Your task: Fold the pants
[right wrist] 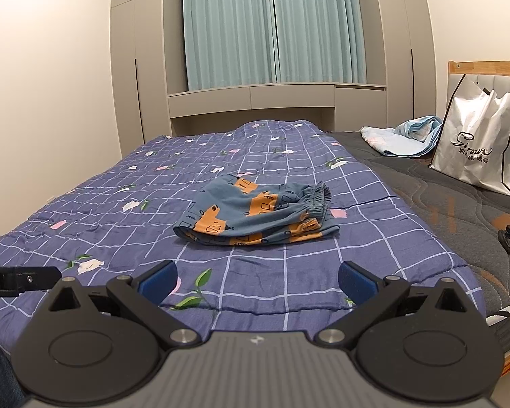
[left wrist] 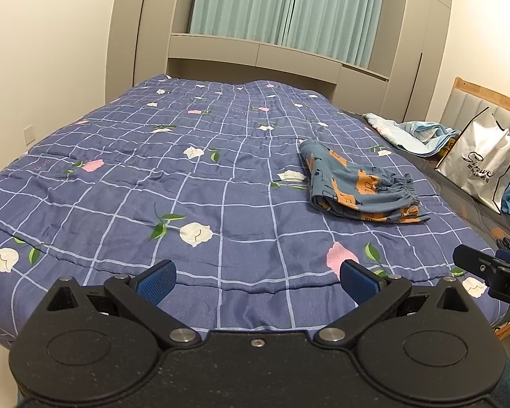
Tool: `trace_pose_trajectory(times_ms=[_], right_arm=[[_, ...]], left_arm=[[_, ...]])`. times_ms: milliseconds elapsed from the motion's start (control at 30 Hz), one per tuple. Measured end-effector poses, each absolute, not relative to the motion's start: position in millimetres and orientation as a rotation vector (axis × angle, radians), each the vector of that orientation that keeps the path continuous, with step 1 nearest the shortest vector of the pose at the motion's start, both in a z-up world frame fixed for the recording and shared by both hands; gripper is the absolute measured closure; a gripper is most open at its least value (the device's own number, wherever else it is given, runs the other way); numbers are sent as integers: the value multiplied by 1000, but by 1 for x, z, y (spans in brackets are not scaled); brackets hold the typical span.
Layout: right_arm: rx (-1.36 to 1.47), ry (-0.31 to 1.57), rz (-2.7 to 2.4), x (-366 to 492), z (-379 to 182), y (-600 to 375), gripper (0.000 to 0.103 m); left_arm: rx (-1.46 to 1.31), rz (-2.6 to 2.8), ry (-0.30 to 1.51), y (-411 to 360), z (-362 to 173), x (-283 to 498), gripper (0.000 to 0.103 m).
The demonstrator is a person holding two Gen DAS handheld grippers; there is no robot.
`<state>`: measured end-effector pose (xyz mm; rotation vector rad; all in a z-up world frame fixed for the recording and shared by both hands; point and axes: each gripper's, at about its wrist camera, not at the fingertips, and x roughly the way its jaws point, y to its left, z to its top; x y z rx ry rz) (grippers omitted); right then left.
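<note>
Blue-grey cotton pants (right wrist: 255, 217) with orange blocks and black line drawings lie folded in a soft bundle on the quilt (right wrist: 102, 210), gathered elastic waistband toward the right. We list them as well ahead of both grippers, touched by neither.

Writing: a white glossy shopping bag (right wrist: 476, 146) with black trim carries a black script logo above a row of characters too small for us to read. In the right wrist view the left gripper's side shows the letters "ot.AI"; in the left wrist view the right gripper's (left wrist: 486, 268) body shows a "D" and part of another letter.

Left gripper (left wrist: 256, 280): black matte plastic, blue textured pads, fingers spread wide, holding nothing. Right gripper (right wrist: 256, 280): same build, grey ribbed body, fingers likewise wide and empty.

Quilt: navy, stitched, with a pale grid and white and pink flowers. Only the right wrist view shows the dark grey quilted mattress (right wrist: 459, 210) clearly, with small dark objects at its right edge that we cannot identify. Both views show a crumpled pale blue blanket (right wrist: 404, 136), teal pleated curtains (right wrist: 272, 27), grey cabinets and a wooden headboard.
</note>
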<state>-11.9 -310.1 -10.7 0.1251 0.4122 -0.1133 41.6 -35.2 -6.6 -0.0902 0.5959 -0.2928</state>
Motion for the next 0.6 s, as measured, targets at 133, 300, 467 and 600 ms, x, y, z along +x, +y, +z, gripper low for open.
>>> trace_pose_trajectory(times_ms=[133, 300, 467, 600], right_arm=[[125, 414, -112, -12, -11, -310, 0], [124, 414, -111, -12, -11, -310, 0], [125, 415, -111, -12, -10, -310, 0], [124, 415, -111, -12, -10, -310, 0]], left_arm=[[-91, -293, 596, -35, -7, 41, 1], [-90, -293, 595, -35, -7, 41, 1], [-90, -293, 595, -35, -7, 41, 1], [-86, -287, 596, -35, -6, 41, 1]])
